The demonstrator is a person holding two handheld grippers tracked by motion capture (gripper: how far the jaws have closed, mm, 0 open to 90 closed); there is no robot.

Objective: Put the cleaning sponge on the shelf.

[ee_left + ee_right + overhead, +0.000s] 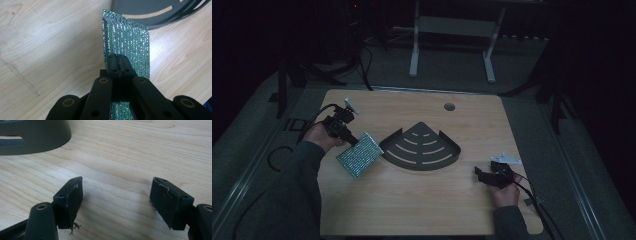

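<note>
A glittery green and silver sponge pad (360, 154) (127, 42) hangs just above the wooden table (412, 215), left of a dark grey fan-shaped slotted tray (422, 148). My left gripper (348, 138) (119, 62) is shut on the pad's near edge, its jaws pressed together over the sparkly sheet. The tray's rim (160, 22) lies just beyond the pad's far end. At the table's right front my right gripper (482, 175) (116, 202) rests low over bare wood, open, with nothing between its fingers. A corner of the tray (35, 137) lies to its upper left.
A round cable hole (449, 106) sits near the table's far edge. Cables trail off both grippers past the table's sides. A white desk frame (452, 40) stands on the floor behind the table.
</note>
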